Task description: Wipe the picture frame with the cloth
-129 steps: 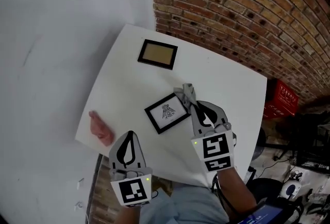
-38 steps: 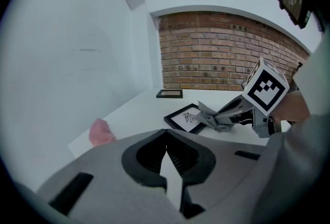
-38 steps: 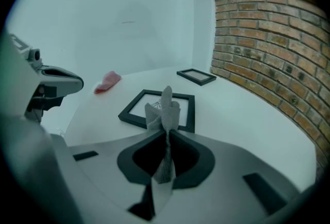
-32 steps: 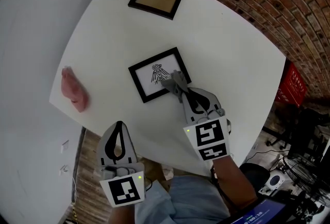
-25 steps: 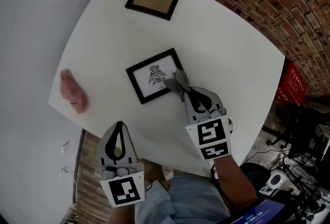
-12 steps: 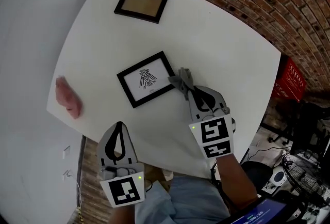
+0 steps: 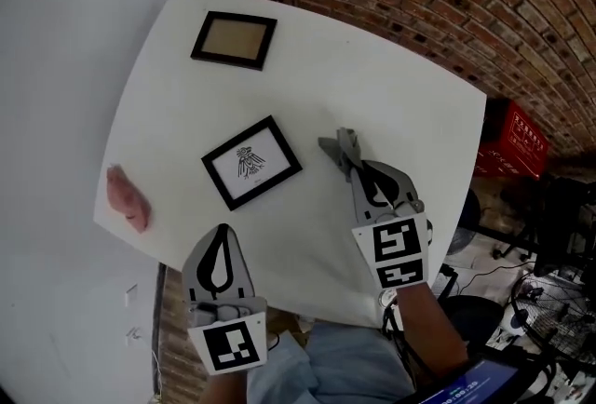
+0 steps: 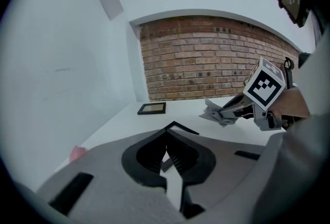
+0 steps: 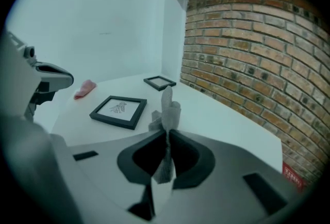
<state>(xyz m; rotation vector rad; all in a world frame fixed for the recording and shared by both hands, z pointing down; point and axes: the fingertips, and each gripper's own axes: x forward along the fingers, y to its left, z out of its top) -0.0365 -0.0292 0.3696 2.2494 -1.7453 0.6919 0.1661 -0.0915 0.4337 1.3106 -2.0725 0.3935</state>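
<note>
My right hand-held gripper (image 7: 348,158) pinches the grey cloth (image 7: 335,145) beside the bird-print picture frame (image 7: 251,162). I'd sweep it flat across. The left hand-held gripper (image 7: 222,231) is closed and empty.

The picture frame (image 7: 251,162) is edged in black around a white sheet marked with a dark figure. The cloth (image 7: 339,150) is coloured grey, the surface (image 7: 372,86) white.

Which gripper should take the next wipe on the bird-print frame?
Right. The right gripper holds the grey cloth in its jaws beside the bird-print frame; the left gripper is empty, near the table edge.
</note>
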